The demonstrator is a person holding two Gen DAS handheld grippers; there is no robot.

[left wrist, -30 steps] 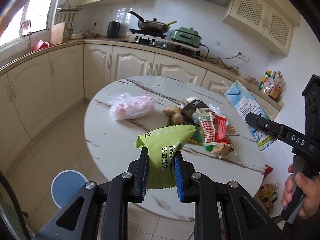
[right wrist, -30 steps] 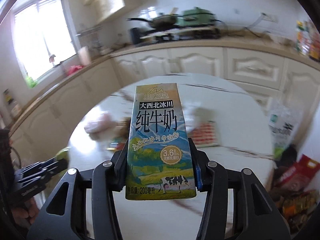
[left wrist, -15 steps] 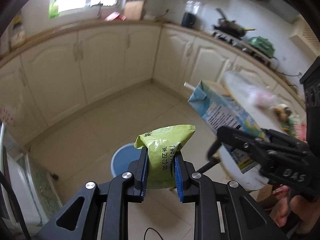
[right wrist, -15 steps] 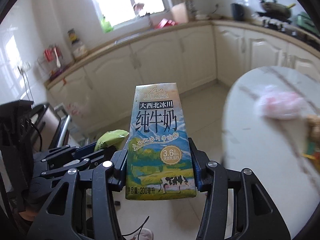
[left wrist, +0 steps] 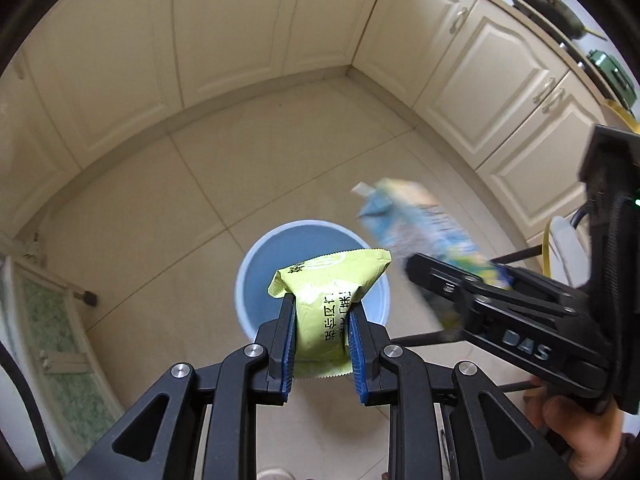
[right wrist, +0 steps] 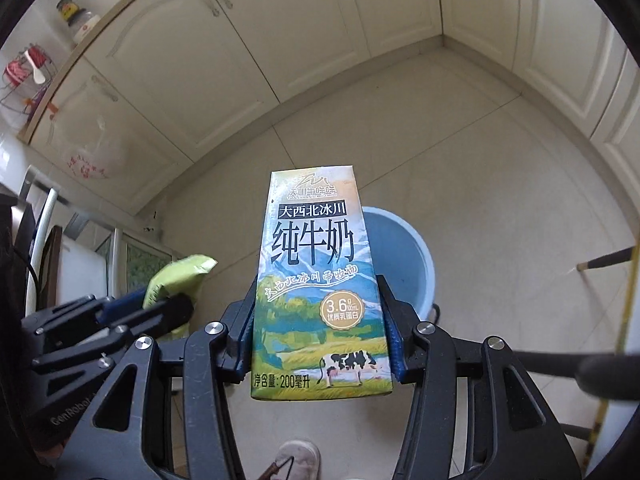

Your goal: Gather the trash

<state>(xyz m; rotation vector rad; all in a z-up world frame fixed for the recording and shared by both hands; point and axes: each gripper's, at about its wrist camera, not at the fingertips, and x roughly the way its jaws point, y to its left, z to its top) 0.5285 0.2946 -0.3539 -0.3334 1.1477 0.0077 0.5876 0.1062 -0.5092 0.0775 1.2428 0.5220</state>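
Above the blue bin [left wrist: 312,276]: left gripper [left wrist: 322,344] clamped on green snack packet [left wrist: 332,300], soft, crinkly, light, pinched mid-body. Right gripper [right wrist: 320,334] clenched on milk carton [right wrist: 316,280], stiff-sided, slick, probably light, gripped across lower flanks; likely crushable if empty.

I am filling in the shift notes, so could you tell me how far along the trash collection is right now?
Nothing shows as binned yet: what shows of the blue bin's inside looks bare. In hand: the left gripper clamps a green snack packet over the bin, and the right gripper holds a milk carton beside it. Left: letting both go into the bin. The table is not in view.
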